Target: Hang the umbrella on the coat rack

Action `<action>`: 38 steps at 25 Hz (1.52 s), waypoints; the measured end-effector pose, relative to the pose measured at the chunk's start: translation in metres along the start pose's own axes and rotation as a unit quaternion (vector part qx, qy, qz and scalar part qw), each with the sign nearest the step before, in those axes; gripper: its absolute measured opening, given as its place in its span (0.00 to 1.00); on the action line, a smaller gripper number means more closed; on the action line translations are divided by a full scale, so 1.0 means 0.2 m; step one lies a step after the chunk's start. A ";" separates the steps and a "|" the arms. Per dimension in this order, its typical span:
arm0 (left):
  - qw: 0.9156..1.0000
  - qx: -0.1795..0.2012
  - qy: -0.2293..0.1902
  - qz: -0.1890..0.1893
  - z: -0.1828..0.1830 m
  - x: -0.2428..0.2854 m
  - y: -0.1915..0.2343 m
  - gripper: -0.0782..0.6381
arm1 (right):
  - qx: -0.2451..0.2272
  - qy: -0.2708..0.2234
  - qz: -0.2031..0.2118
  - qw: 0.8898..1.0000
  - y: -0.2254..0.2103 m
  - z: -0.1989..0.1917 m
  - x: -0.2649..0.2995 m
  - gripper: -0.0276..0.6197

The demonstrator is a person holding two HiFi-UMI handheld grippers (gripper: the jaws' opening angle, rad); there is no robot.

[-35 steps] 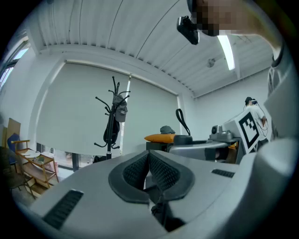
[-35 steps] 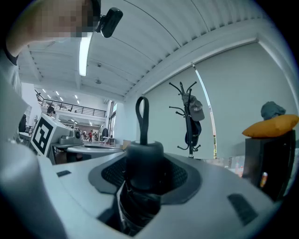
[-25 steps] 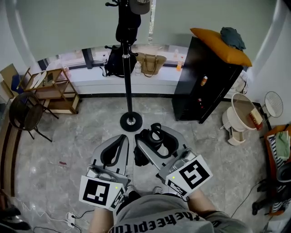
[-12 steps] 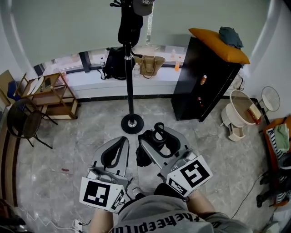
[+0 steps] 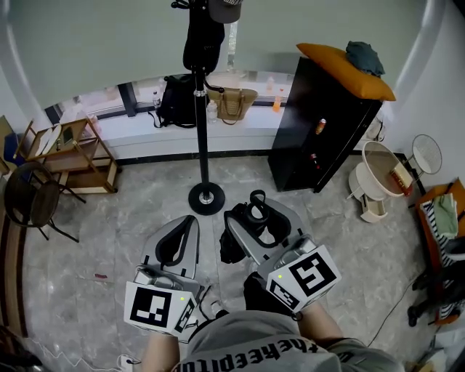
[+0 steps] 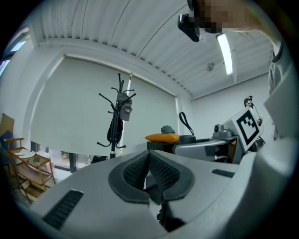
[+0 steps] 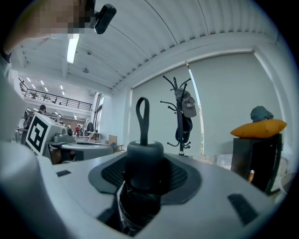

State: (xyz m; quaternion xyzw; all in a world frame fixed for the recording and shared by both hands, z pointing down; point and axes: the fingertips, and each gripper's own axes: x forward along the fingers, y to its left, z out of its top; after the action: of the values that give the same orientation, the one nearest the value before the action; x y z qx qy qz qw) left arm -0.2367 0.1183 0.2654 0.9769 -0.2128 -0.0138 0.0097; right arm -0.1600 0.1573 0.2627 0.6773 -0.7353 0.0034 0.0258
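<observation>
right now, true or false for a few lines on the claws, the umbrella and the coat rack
1. The right claw is shut on the umbrella. True.
2. The left claw grips the umbrella too. False: it is shut with nothing between its pads.
3. The umbrella hangs on the coat rack. False: it sits in the right claw, apart from the rack.
4. A cap hangs at the top of the coat rack. True.

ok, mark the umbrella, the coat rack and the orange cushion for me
umbrella (image 7: 145, 161), right gripper view, on its black handle cap
coat rack (image 5: 200, 131), head view, midway up the pole
orange cushion (image 5: 334, 65), head view, on its top face
</observation>
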 end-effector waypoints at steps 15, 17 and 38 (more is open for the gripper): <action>0.999 0.004 0.002 0.045 -0.01 0.51 0.03 0.13 | 0.000 -0.003 0.057 0.998 -0.43 0.00 0.23 0.37; 0.999 0.005 0.003 0.051 -0.01 0.60 0.01 0.13 | -0.001 -0.004 0.067 0.998 -0.50 0.01 0.25 0.37; 0.989 -0.013 -0.007 0.148 -0.04 1.17 -0.05 0.13 | -0.006 -0.002 0.160 0.987 -1.08 -0.04 0.42 0.37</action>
State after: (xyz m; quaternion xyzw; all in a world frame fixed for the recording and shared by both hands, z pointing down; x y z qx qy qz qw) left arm -0.0201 0.0304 0.2670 0.9344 -0.3548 -0.0213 0.0226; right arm 0.0480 0.0563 0.2674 0.5505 -0.8344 0.0015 0.0273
